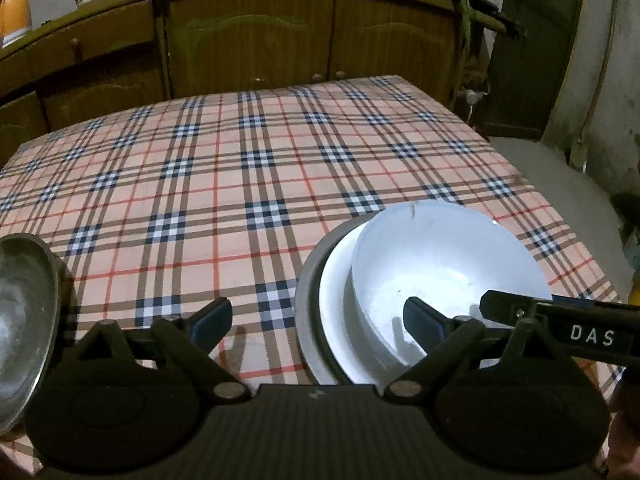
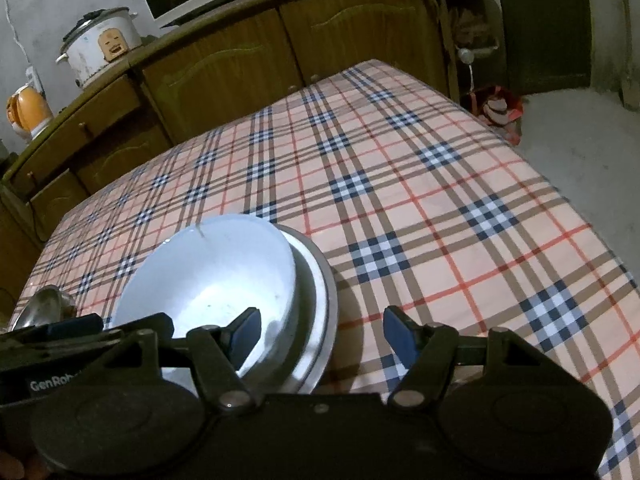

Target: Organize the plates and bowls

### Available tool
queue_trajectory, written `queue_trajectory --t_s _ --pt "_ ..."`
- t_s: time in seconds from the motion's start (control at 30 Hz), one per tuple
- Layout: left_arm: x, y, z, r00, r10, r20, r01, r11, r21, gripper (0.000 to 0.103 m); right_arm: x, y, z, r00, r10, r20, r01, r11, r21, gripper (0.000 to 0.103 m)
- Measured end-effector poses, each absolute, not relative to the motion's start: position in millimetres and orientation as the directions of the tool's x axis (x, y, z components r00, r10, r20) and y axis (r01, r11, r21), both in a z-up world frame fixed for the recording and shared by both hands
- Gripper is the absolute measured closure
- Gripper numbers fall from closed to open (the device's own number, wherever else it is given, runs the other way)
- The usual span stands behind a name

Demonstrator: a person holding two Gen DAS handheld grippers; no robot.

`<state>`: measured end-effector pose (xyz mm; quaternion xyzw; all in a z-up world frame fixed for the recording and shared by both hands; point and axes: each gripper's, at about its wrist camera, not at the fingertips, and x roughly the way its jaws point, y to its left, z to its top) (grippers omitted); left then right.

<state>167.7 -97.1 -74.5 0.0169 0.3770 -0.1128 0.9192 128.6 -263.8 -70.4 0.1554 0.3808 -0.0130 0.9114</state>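
Both grippers (image 1: 318,320) (image 2: 320,330) gape, empty — plaid tablecloth (image 1: 224,184), wooden cabinets (image 1: 248,40) behind.

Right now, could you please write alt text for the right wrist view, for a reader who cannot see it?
A white bowl sits stacked in a metal plate on a plaid tablecloth. The right claw is open, its left finger in front of the bowl. Behind the table stand wooden cabinets.
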Motion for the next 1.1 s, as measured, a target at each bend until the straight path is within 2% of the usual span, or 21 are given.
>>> queue_trajectory --t_s 0.3,0.47,0.5,0.53,0.6,1.1 --pt "181.2 -97.6 -87.4 0.667 -0.196 -0.718 0.227 0.972 -0.055 0.008 142.7 -266.2 -84.7 0.693 0.146 -0.706 0.139 0.934 0.330 0.023" --pt "187.9 -92.2 -90.6 0.655 -0.244 -0.715 0.235 0.965 -0.114 0.010 149.4 -271.0 -88.5 0.689 0.191 -0.699 0.141 0.911 0.388 0.024" --pt "187.7 -92.0 -90.9 0.655 -0.258 -0.711 0.246 0.962 -0.122 0.015 149.9 -271.3 -88.8 0.690 0.207 -0.693 0.130 0.907 0.401 0.038" --pt "187.1 -94.5 -90.7 0.652 -0.282 -0.704 0.272 0.953 -0.130 0.026 150.4 -270.7 -88.7 0.692 0.245 -0.679 0.104 0.897 0.429 0.050" --pt "184.1 -101.6 -87.5 0.651 -0.314 -0.692 0.313 0.940 -0.132 0.039 150.3 -268.5 -87.6 0.693 0.251 -0.676 0.105 0.892 0.439 0.050" --pt "181.3 -103.6 -68.4 0.674 -0.286 -0.682 0.286 0.951 -0.116 0.041 143.4 -263.0 -70.3 0.723 0.225 -0.653 0.104 0.899 0.425 0.052"
